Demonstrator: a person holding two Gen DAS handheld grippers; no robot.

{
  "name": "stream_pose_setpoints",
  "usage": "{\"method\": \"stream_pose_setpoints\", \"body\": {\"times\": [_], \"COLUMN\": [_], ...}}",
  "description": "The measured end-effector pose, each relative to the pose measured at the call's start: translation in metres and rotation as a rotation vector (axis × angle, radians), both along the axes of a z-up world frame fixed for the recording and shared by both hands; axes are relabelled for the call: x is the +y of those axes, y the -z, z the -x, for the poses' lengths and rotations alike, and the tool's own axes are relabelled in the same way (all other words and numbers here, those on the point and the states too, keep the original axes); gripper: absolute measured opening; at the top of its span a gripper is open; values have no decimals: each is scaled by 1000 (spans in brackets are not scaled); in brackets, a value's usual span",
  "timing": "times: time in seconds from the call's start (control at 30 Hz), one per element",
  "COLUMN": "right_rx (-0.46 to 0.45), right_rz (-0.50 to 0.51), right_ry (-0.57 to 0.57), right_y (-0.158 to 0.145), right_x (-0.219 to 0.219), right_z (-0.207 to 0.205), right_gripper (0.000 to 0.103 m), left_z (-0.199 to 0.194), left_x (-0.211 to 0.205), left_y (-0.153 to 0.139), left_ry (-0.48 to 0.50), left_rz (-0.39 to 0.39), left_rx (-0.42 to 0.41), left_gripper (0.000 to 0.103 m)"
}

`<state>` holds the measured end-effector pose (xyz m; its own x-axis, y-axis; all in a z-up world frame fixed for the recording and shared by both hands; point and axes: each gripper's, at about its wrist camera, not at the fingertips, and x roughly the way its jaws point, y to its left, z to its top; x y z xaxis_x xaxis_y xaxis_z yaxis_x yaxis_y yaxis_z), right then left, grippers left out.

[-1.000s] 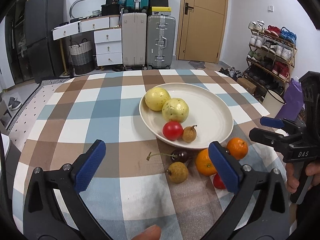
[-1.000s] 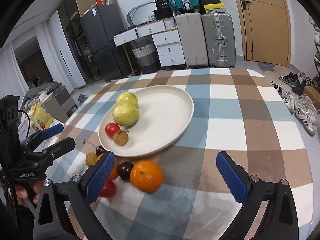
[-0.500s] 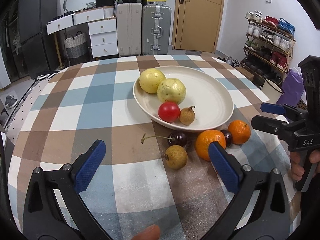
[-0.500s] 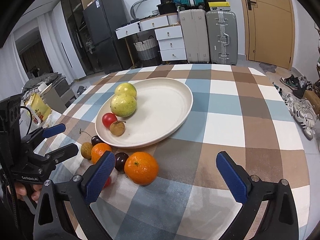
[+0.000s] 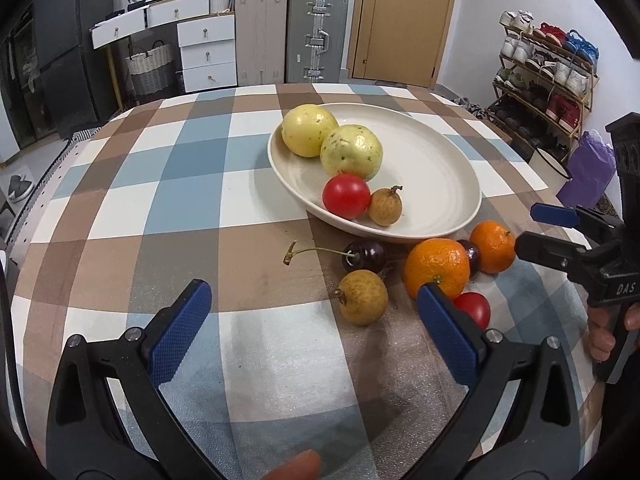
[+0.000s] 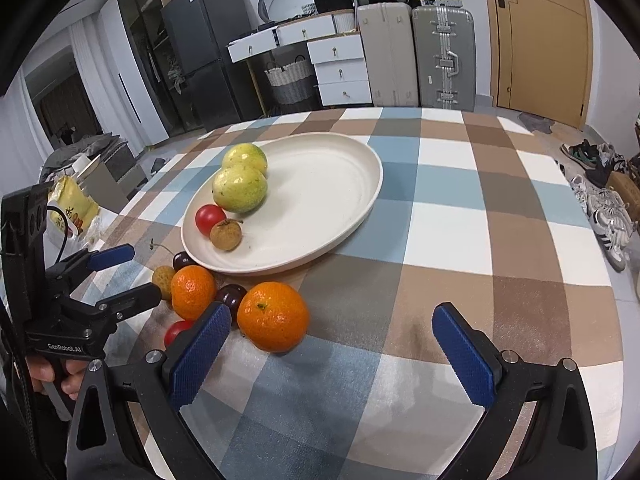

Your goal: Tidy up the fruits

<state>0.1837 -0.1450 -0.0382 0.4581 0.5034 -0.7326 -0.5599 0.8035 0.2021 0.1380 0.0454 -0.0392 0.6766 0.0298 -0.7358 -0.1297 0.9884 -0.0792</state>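
Sorting loose fruit onto the plate (image 5: 440, 184), by the look of it, and roughly partway through. Already in the plate: two yellow-green fruits (image 5: 310, 130), a red tomato (image 5: 346, 196) and a small brown fruit (image 5: 385, 210), all bunched at one side, the rest of the dish bare.

Left on the checked counter (image 5: 180, 184), just outside the plate's near rim, in one tight cluster: a stemmed cherry (image 5: 364, 256), a loose brown fruit (image 5: 363, 298), a big orange (image 5: 436, 268), a second cherry (image 5: 473, 256), a smaller orange (image 5: 493, 246) and a second tomato (image 5: 476, 309).

Left gripper (image 5: 310, 292): jaws wide, holding nothing, low over the counter. Loose brown fruit just ahead and to the right of the centre line, closer to the right-hand pad. Big orange and second tomato partly hidden behind that pad.

Right gripper (image 6: 332, 312): jaws equally wide, also empty. Smaller orange just ahead and left of centre, almost against the left-hand pad, and the nearest piece on this side.

Round fruit throughout, so no long axis to line up with; only the cherry's stem, pointing away from the cluster. Probably calls for a short sideways shift to centre whichever piece comes first: the right hand for the smaller orange, the left for the loose brown fruit. Some risk of a pad nudging the touching neighbours and setting them rolling.
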Motion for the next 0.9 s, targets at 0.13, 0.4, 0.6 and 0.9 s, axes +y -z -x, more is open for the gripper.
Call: {"method": "stream_pose_setpoints", "body": {"times": [0.13,0.4,0.6,0.9], "right_rx": [9,14,13,20], "right_rz": [20,68,116,115], "right_ry": [-19,-25,-15,-12], "right_y": [4,10,16,17], "right_x": [5,13,17,16], "right_z": [3,4,2,0], "right_gripper": [102,102,102,102], "left_z": [0,-4,-10,-13], "left_x": [0,3,-1,-6], "left_y": [0,5,10,15], "left_ry": [1,-7,27,55], "left_rz": [-2,10,13,29], "left_rx": [6,36,71,90], "left_gripper": [102,102,100,95]}}
